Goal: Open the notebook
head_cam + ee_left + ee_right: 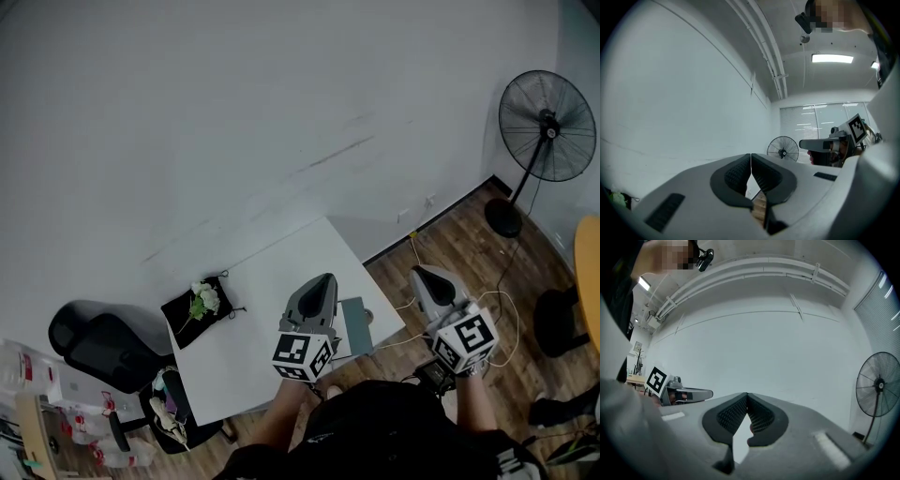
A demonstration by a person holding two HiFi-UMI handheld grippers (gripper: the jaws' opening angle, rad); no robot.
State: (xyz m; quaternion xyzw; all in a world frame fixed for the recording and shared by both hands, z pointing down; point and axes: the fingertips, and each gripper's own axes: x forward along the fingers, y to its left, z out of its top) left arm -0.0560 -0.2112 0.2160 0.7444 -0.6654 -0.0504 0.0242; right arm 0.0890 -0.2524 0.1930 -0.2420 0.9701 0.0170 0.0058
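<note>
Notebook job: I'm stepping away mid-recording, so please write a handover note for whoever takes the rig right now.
Left tongs: shut, empty, held in the air over the near edge of the table.
Right tongs: shut, empty, held in the air past the table's right corner.
Notebook: lies flat on the table near its near edge, between the two tongs in the head view. It looks closed and nothing touches it.
Done: nothing yet.
Left: bring the tongs down to the notebook, probably steady it with one, and lift the cover open with the other.
</note>
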